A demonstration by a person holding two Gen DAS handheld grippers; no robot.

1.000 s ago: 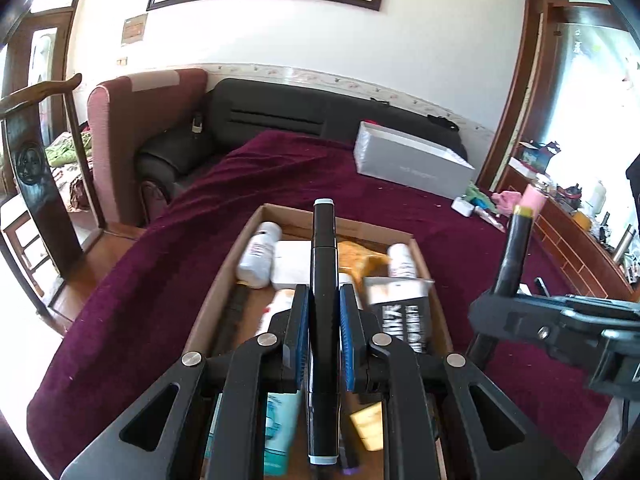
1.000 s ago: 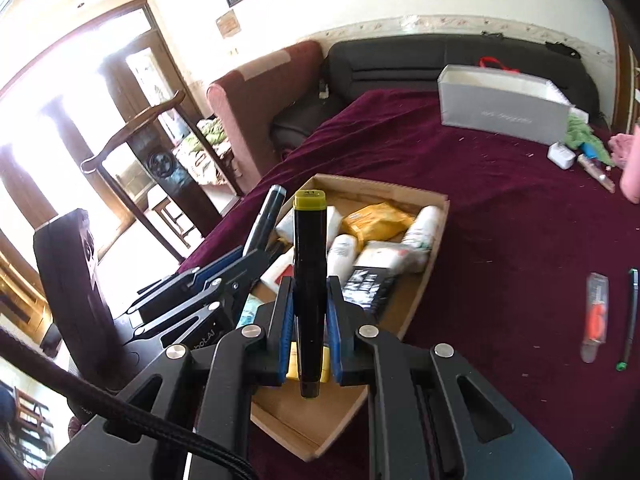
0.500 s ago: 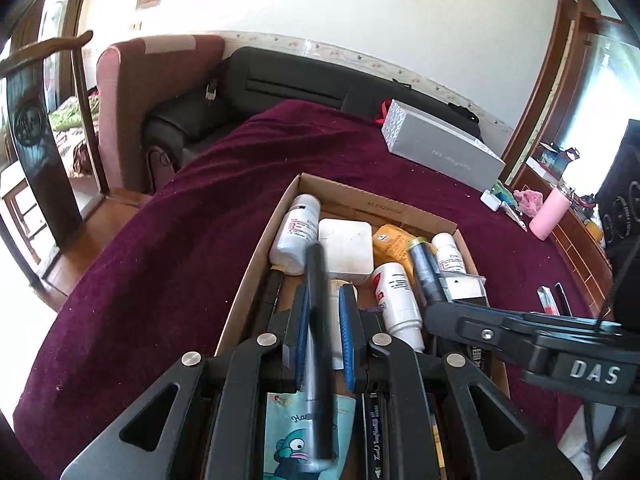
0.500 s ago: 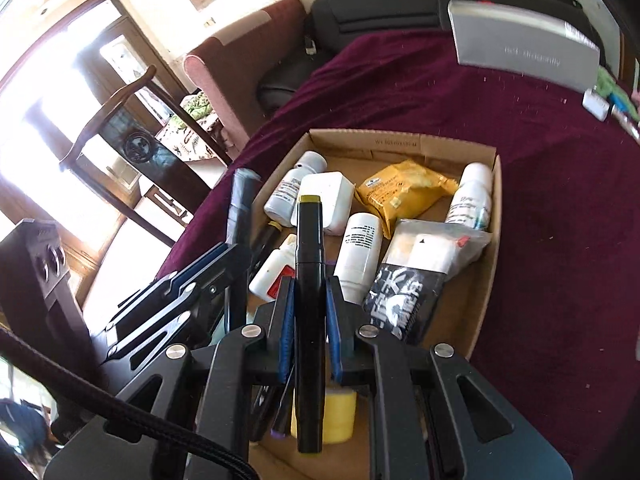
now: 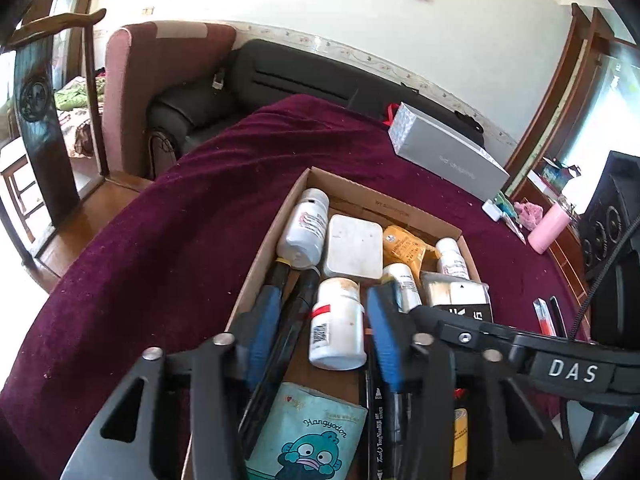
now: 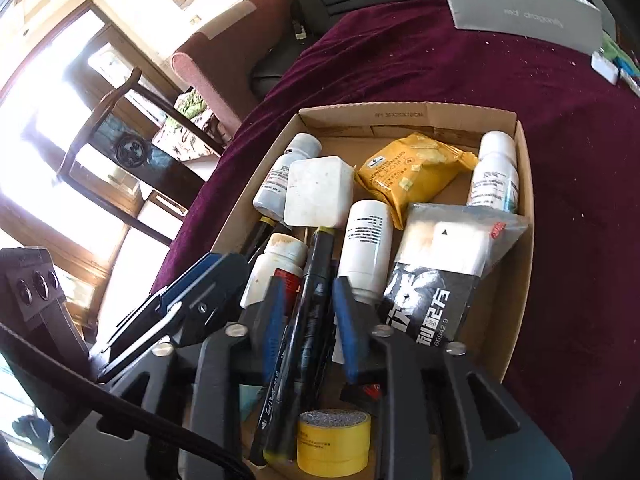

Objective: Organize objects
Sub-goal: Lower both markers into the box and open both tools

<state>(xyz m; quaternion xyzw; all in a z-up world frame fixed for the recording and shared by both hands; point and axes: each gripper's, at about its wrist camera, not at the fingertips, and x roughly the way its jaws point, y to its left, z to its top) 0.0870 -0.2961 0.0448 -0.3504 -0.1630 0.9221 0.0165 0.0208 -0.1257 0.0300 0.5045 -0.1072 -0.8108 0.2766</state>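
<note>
I have both grippers low over the cardboard box (image 6: 524,216), which sits on the maroon-covered surface (image 5: 160,240), because that is where the loose things are being gathered. My left gripper (image 5: 324,332) has its fingers spread; they have just been opening, and the dark marker (image 5: 280,340) I carried in lies along the box's left wall, beside the left blue pad rather than squeezed by it. I judge it released there so it lines up with the other long pens at that edge instead of landing across the white bottle (image 5: 338,324).

My right gripper (image 6: 308,320) has also just been parting its fingers. The yellow-tipped marker (image 6: 304,320) runs between them, its far tip towards the white square case (image 6: 316,192) and its near end by the roll of yellow tape (image 6: 332,444). A small gap shows on each side of the barrel, so I read it as let go, resting among the other pens (image 6: 272,392).

Pointing both tools steeply down keeps the markers lengthwise with the box. Two more pens (image 5: 548,312) wait on the cloth to the right, so sorting is not finished.
</note>
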